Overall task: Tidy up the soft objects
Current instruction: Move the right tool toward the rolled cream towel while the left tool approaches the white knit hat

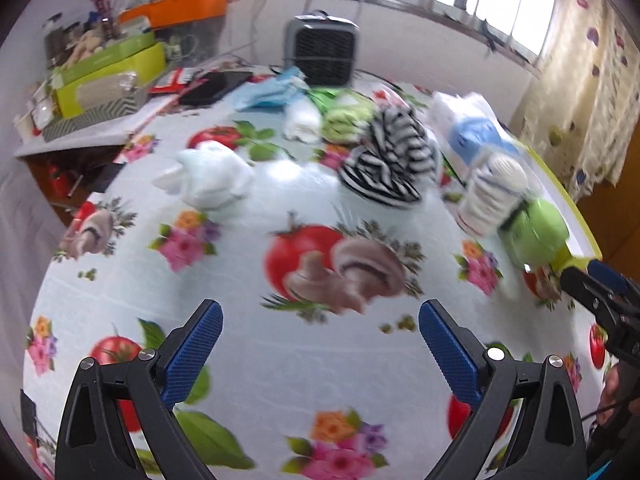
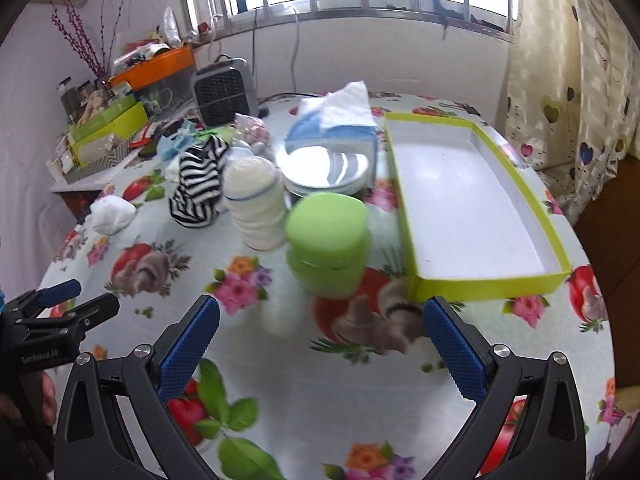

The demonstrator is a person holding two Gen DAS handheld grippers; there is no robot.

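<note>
- Faint white lettering on the black body of the left gripper point(image 2: 76, 302), seen at the left edge of the right wrist view; too blurred to read with certainty.
- Nothing else legible on boxes, cloths or bench cover in either view.

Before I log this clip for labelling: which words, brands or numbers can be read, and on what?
"GenRobot.AI", faint and partly blurred, on the left claw's black body, in the right wrist view.
Red printed packaging at the far table edge: too blurred to read.
Nothing else bears legible text.
</note>
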